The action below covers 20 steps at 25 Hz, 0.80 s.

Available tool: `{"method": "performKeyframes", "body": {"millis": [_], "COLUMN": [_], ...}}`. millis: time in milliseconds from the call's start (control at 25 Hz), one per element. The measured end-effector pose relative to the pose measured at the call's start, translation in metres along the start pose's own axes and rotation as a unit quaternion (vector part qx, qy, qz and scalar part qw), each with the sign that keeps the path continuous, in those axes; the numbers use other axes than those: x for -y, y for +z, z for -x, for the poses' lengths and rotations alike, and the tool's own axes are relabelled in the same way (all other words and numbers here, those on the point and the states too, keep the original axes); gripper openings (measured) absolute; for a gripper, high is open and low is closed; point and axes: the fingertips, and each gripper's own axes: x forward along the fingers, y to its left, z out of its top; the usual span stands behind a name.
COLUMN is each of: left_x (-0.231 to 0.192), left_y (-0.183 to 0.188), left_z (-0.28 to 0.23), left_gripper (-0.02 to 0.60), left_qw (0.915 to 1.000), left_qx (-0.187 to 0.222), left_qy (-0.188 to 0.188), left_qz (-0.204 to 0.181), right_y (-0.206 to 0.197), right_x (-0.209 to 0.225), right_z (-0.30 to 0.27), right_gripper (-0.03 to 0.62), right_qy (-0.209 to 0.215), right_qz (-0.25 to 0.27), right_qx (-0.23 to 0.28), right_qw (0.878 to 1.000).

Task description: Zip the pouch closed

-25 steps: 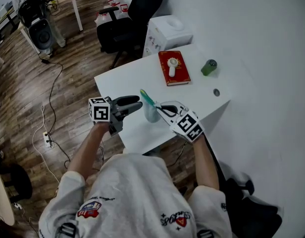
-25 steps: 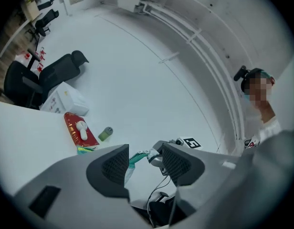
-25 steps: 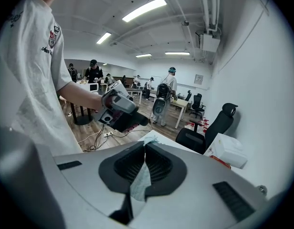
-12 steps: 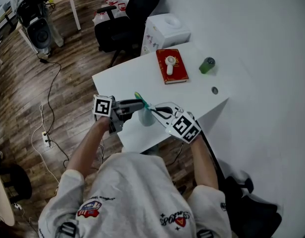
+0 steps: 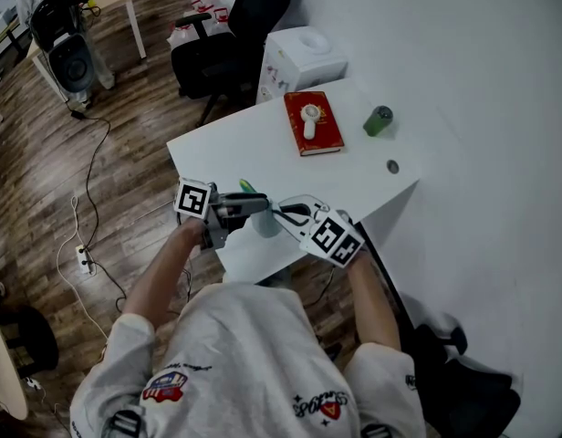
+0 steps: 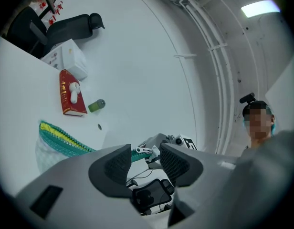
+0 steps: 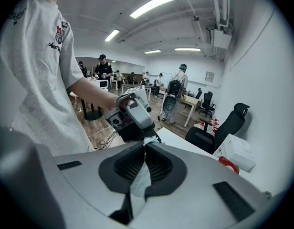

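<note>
over the near edge of the white surface (image 5: 263,144) hangs the pouch (image 5: 264,223). the right tongs (image 7: 144,149) are closed tight on its cloth, a good anchor. the left tongs (image 6: 144,161), half open, have just been closing, with the zipper pull (image 6: 142,150) between them but not yet pressed; i think they should pinch it fully, then draw straight along the teeth (image 6: 66,138). no writing is readable

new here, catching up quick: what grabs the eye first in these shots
A green-zipped pouch hangs over the white table's near end. The right tongs are shut on its fabric; the left tongs have just been closing, the zip pull between their jaws. A red book lies farther back.
</note>
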Motion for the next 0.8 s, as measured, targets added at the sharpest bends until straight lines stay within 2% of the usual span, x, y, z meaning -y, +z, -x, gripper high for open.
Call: {"method": "performKeyframes", "body": {"millis": [120,280,560,680,800], "left_x": [-0.004,-0.001,0.000,0.002,0.003], "left_y": [-0.005,-0.007,-0.002,-0.002,-0.011], "left_z": [-0.001,-0.002,0.002,0.003,0.000], "left_gripper": [0.186,0.177,0.164,0.155,0.147], "left_qw": [0.9998,0.9984,0.9964,0.9960,0.9978], "left_qx": [-0.003,0.011,0.035,0.040,0.024], "left_qy": [-0.002,-0.032,-0.052,-0.060,-0.054], "left_qz": [0.019,0.045,0.058,0.053,0.030], "right_y": [-0.002,-0.007,-0.012,-0.019,-0.025], "right_x": [-0.002,-0.005,-0.003,-0.003,-0.008], "right_z": [0.000,0.000,0.001,-0.001,-0.005], "right_gripper": [0.011,0.011,0.011,0.011,0.011], "right_qy": [0.003,0.005,0.006,0.005,0.009], "right_qz": [-0.001,-0.004,-0.010,-0.010,-0.010], "right_qx": [-0.003,-0.005,-0.010,-0.021,-0.030], "right_qw": [1.000,1.000,1.000,1.000,0.999]}}
